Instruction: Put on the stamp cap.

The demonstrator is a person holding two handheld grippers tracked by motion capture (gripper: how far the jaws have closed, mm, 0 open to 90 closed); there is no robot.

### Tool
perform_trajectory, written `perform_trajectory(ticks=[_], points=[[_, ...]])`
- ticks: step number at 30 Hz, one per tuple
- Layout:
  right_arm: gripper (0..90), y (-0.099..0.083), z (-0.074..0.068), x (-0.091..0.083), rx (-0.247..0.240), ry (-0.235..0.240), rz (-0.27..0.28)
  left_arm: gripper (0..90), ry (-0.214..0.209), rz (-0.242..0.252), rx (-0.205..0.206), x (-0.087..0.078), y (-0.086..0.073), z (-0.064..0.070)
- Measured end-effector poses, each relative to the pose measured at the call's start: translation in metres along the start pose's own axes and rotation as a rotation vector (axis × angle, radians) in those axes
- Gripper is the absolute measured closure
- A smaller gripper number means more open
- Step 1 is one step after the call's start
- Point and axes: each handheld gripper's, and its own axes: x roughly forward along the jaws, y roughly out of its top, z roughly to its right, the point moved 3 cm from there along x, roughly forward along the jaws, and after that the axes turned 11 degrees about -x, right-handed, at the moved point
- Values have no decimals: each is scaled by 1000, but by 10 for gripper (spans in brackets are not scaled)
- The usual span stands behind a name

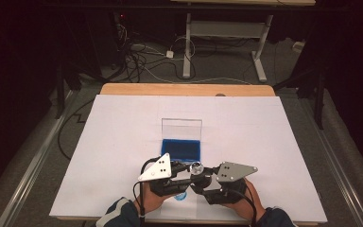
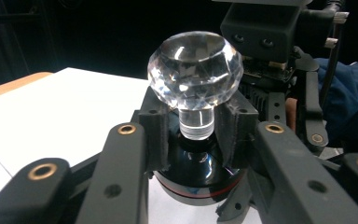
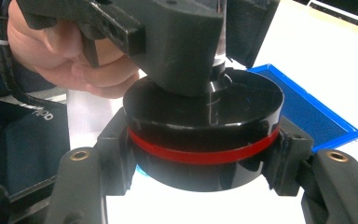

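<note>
Together, the left tool [image 2: 193,135] clamps the crystal stopper [image 2: 195,70] by its stem, and the right tool [image 3: 203,154] grips the black jar [image 3: 205,140] directly beneath it

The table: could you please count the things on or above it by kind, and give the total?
Crystal stopper, held by its stem in the left gripper: 1
Black round base with a red band, held in the right gripper: 1
Blue-lined box with a clear lid: 1
Grippers: 2
Total: 5
</note>
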Motion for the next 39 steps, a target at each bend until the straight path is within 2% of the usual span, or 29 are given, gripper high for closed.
perform_trajectory(ticks=[8,16,27,39], points=[[384,-1,0,1,-8,-1,-2,618,8,-15,9,0,1,0],[384,-1,-1,1,-12,-2,-5,618,-2,-29,11,1,2,0],[383,-1,-1,2,-14,-1,3,699,-19,-47,36,1,4,4],[383,-1,-2,3,-16,-7,2,716,-21,-34,15,1,3,3]])
